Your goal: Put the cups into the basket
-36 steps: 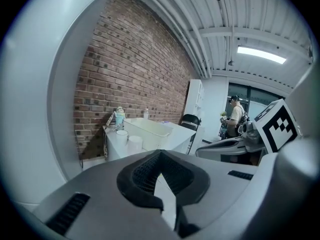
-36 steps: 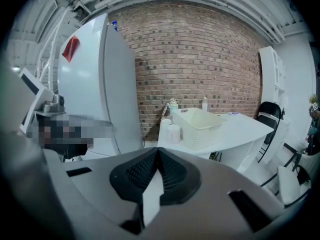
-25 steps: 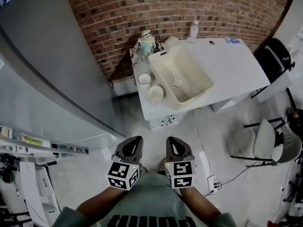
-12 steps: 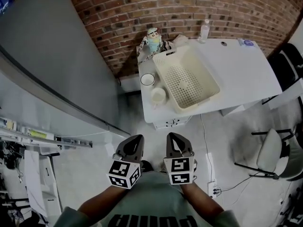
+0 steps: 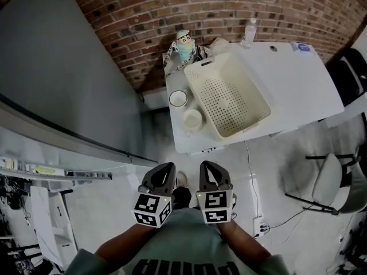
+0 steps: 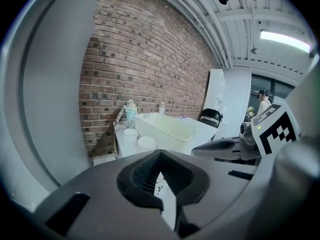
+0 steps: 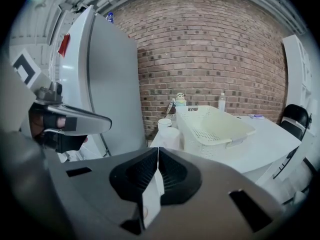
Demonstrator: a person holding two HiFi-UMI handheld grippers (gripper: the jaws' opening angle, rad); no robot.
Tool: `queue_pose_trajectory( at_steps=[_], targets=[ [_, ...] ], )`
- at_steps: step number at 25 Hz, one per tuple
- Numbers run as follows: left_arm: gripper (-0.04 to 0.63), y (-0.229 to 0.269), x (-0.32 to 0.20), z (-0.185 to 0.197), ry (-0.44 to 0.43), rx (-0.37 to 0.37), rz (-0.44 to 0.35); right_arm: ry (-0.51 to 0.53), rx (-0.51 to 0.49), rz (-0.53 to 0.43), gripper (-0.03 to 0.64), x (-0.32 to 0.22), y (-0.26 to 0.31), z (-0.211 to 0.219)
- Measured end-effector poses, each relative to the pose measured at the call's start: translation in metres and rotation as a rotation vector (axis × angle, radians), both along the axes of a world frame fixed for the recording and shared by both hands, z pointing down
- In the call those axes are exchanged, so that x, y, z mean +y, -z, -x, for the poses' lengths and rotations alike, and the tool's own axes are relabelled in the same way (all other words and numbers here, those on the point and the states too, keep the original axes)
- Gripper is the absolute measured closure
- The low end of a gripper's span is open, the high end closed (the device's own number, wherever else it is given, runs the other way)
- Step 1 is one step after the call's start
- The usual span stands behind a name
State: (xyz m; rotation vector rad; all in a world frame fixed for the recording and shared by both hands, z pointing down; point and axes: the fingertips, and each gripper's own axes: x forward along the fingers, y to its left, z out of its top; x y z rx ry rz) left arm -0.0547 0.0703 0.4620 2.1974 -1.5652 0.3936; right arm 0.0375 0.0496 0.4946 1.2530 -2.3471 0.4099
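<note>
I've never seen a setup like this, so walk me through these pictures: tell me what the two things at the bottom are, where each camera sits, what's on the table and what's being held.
There is no robot here. A person holds a two-jaw gripping tool in each hand: the left gripper and the right gripper. The cubes with square markers are parts of these tools.

The overhead picture comes from a camera on the person's head, looking steeply down. The other two come from a camera riding on each gripper, looking along its jaws.

Ahead, against a brick wall, a white table carries an empty basket. Beside the basket stand the cup nearer the wall and the cup nearer the person. There is also a bottle and a small figurine.

Both grippers have their jaws together, hold nothing and are well short of the table.
</note>
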Motion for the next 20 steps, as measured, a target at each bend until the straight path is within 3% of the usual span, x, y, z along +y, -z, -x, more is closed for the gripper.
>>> queue_pose_trajectory(
  at_steps=[13,20],
  targets=[
    [0.597,-0.021,-0.07,0.03,-0.094,-0.003,0.017,-0.117,-0.037,0.064,0.585,-0.059,-0.025,0.035],
    [0.597,-0.033,-0.104,0.05,-0.13,0.011,0.014,-0.201,-0.027,0.117,0.417,-0.086,-0.05,0.049]
  ],
)
